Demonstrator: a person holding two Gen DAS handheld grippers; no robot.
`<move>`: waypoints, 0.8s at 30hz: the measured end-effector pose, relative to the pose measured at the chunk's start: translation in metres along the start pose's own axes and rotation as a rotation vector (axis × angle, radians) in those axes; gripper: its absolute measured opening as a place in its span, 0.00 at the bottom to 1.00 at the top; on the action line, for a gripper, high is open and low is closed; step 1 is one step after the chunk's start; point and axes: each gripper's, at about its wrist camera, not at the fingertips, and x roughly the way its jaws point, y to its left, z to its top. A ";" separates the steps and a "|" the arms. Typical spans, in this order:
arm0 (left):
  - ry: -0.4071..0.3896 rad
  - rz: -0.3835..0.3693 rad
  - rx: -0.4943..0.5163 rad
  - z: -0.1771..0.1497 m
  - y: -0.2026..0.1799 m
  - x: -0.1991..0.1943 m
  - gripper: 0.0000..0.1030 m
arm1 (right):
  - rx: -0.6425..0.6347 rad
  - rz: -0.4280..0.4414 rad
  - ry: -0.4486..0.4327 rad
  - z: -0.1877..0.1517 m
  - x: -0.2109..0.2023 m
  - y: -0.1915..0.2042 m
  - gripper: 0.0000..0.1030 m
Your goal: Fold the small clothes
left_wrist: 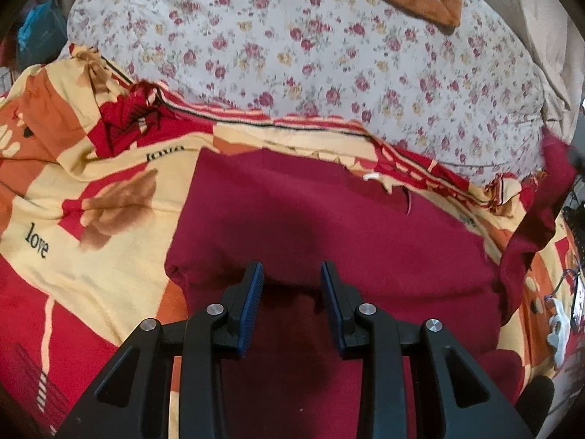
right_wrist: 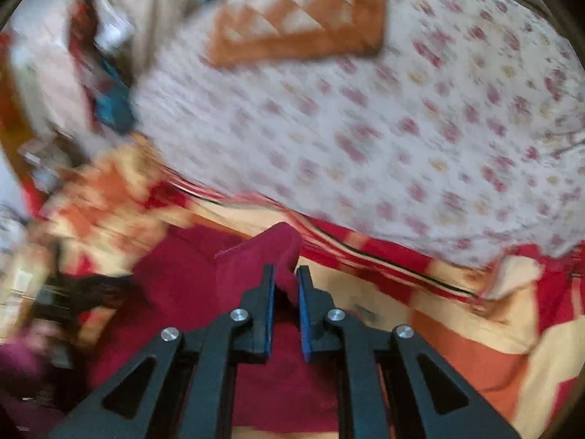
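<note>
Bedcover [left_wrist: 109, 190] print — "love", twice

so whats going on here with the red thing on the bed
A person with tongs in each hand is folding a dark red garment spread on a patterned bedspread. The right tongs are shut on a corner flap of the garment, raised off the bed. The left tongs rest over the near edge, a bump of fabric between their pads; whether they are gripping it is unclear. The fold is not yet laid over.
</note>
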 end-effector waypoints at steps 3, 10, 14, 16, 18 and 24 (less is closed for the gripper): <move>-0.028 -0.007 -0.010 0.002 0.002 -0.012 0.11 | -0.022 0.138 -0.009 0.008 -0.005 0.034 0.11; -0.070 -0.026 -0.053 0.004 0.017 -0.032 0.11 | -0.068 0.241 0.106 0.014 0.073 0.097 0.11; -0.087 -0.018 -0.080 0.003 0.030 -0.037 0.11 | -0.082 0.268 0.229 0.003 0.142 0.121 0.11; -0.085 -0.014 -0.095 0.003 0.037 -0.036 0.11 | -0.088 0.248 0.280 -0.003 0.178 0.129 0.11; -0.081 -0.010 -0.110 0.003 0.044 -0.032 0.11 | -0.096 0.210 0.311 -0.010 0.206 0.131 0.11; -0.055 -0.031 -0.133 0.007 0.047 -0.018 0.11 | -0.019 -0.029 0.309 -0.016 0.260 0.111 0.49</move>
